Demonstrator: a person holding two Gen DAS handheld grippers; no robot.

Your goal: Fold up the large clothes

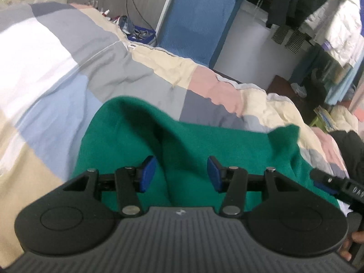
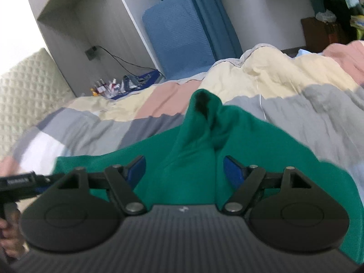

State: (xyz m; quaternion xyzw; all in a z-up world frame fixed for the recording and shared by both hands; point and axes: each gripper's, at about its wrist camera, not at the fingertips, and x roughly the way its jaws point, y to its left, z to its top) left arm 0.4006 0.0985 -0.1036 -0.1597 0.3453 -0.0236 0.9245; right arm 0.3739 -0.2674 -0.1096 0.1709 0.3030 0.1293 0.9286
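Observation:
A large green garment (image 1: 141, 132) lies rumpled on a patchwork quilt (image 1: 56, 56). My left gripper (image 1: 180, 173) is open, its blue pads (image 1: 147, 173) apart just above a raised fold of the green cloth. My right gripper (image 2: 184, 170) is open too, over a bunched ridge of the same garment (image 2: 204, 132), which rises to a dark-hollowed peak. The right gripper's tip also shows at the right edge of the left wrist view (image 1: 329, 182), and the left gripper's tip at the left edge of the right wrist view (image 2: 25, 179).
The quilt (image 2: 295, 86) covers a bed. Beyond it stand a blue padded panel (image 1: 198, 20), a white cabinet (image 1: 248, 52), hanging clothes (image 1: 318, 11), and small bottles (image 2: 104, 88) on a low surface. A cream textured headboard (image 2: 25, 91) is at the left.

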